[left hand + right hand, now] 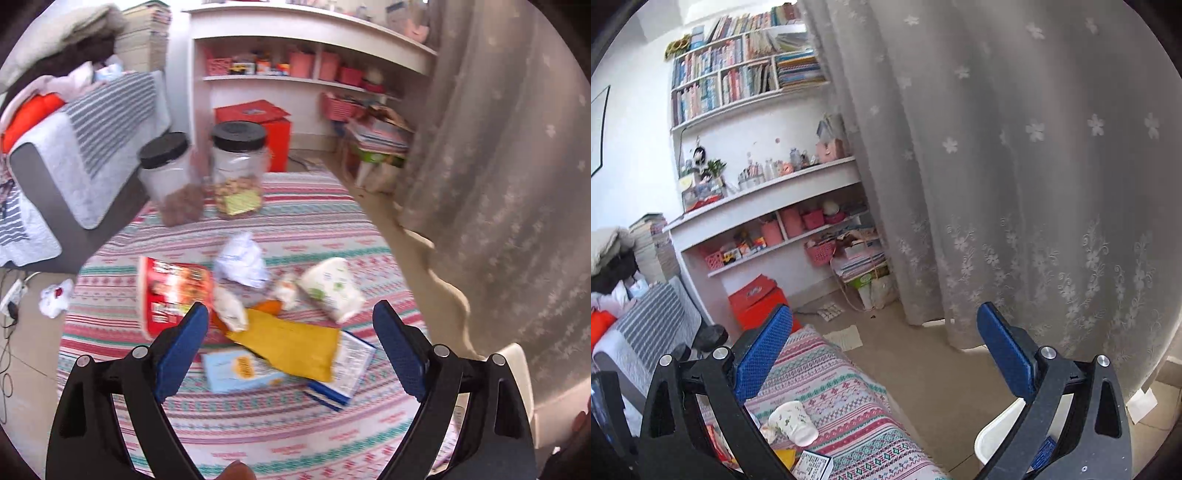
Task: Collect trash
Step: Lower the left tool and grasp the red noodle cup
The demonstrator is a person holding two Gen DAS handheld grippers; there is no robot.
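Both claws [290, 332] [884, 338] wide open; empty.

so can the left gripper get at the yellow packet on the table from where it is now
Probably yes. The left gripper is open and empty, and the yellow packet lies on top of the pile between its fingertips, with nothing over it. A small white scrap rests at its far corner and might come along.

You have two black-lidded jars [207, 170], one paper cup [332, 288], one crumpled paper [242, 260], one red packet [171, 291], one yellow envelope [291, 343] and two small boxes [240, 371] on the cloth.
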